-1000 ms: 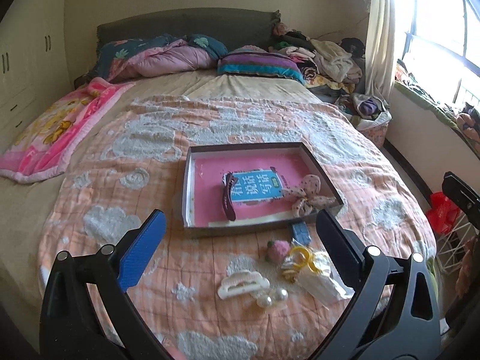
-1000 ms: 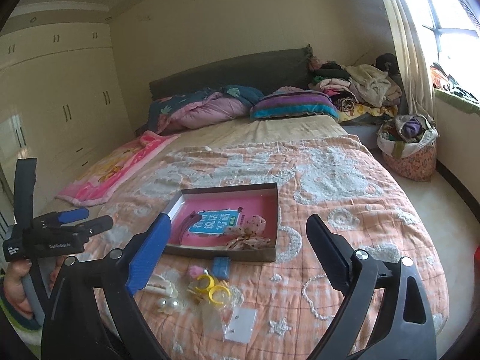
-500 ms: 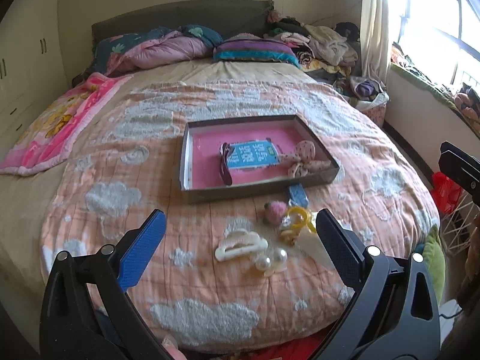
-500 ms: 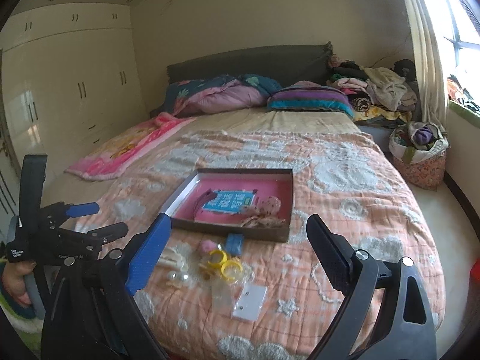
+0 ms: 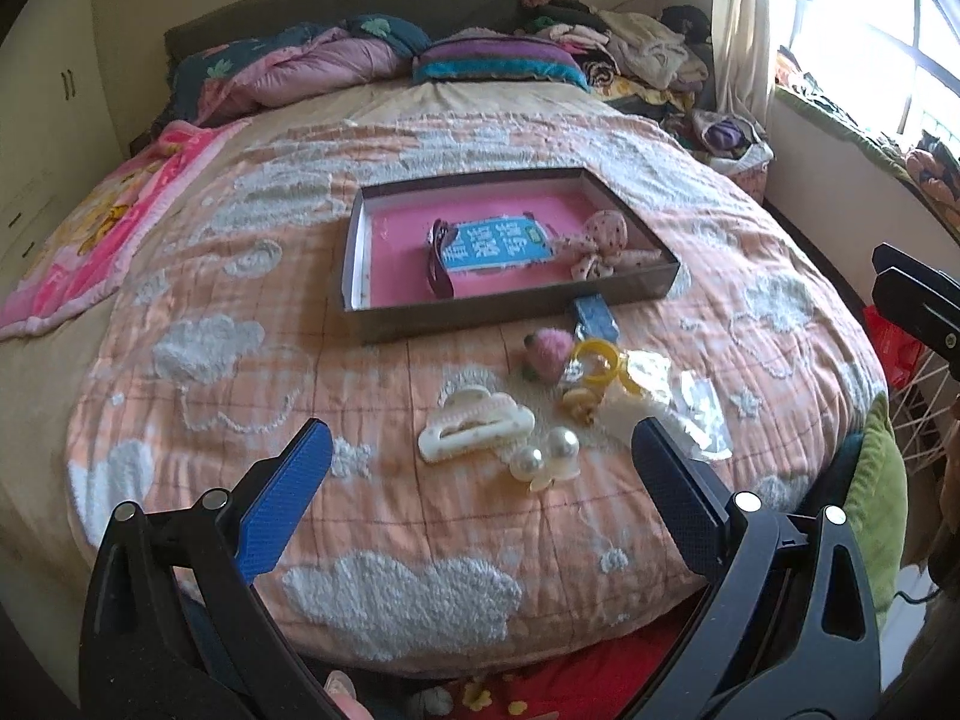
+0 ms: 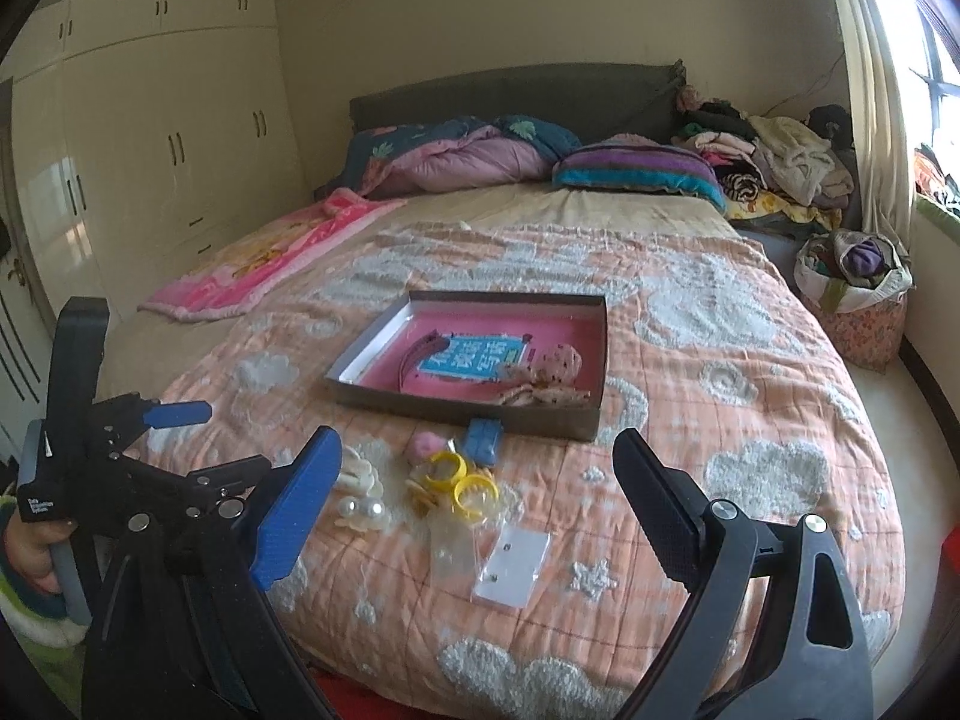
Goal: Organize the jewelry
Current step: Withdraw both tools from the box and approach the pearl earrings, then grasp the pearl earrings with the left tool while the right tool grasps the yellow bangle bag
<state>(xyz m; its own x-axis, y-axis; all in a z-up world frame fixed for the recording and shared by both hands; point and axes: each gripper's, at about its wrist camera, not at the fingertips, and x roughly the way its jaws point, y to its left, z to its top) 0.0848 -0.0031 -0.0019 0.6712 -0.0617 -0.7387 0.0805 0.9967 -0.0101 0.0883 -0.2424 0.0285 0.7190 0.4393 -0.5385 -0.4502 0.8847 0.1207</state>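
Peach quilt w/ white cloud tufts covers the bed; shallow dark box w/ pink lining sits mid-bed. Inside it: a blue printed card, a maroon band partly under the card, and a spotted fabric bow.

Jewelry pile lies on the quilt just in front of the box: white claw clip, two pearl balls, pink fuzzy piece, yellow rings, small blue item touching the box wall. Clear packets hold tiny studs, too small to make out.

Left gripper is spread wide, empty, above the bed's near edge. Right gripper is likewise spread, holding nothing. Left view shows only a cut-off black piece of the right rig at its edge.
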